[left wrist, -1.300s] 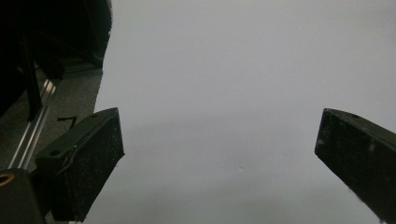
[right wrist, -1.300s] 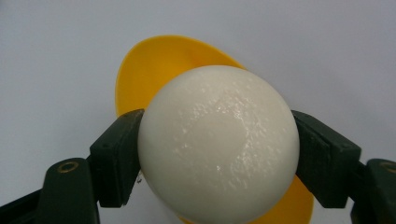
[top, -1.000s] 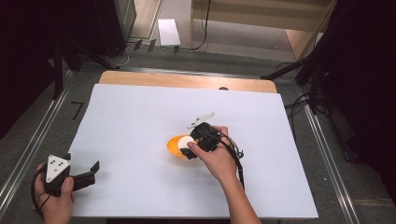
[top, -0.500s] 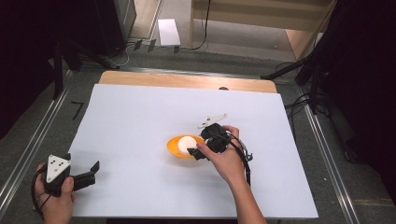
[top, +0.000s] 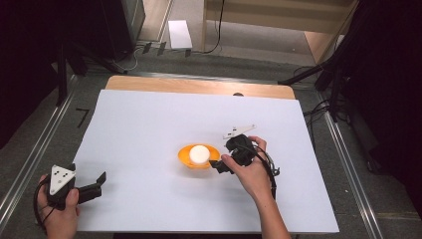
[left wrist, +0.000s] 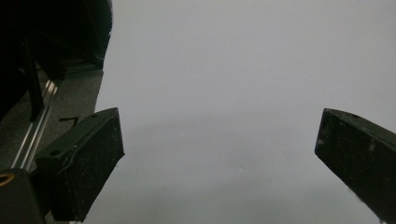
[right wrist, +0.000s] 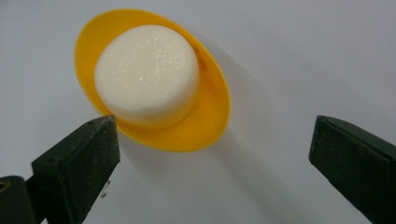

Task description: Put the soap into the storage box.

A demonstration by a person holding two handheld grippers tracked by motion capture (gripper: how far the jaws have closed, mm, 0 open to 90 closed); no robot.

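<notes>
Right gripper view: bowl [right wrist: 205,121] beyond parted jaws

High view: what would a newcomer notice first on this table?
The orange bowl with a white cylinder in it stands out near the middle of the white sheet. The right gripper is open just beside the bowl. The left gripper waits open at the near-left corner.

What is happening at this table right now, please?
A person holds a gripper in each hand over a white sheet. The right gripper, open, sits just beside an orange bowl holding a white round block, touching neither. The left gripper, also open, rests near the table's left front corner with nothing between its jaws.
</notes>
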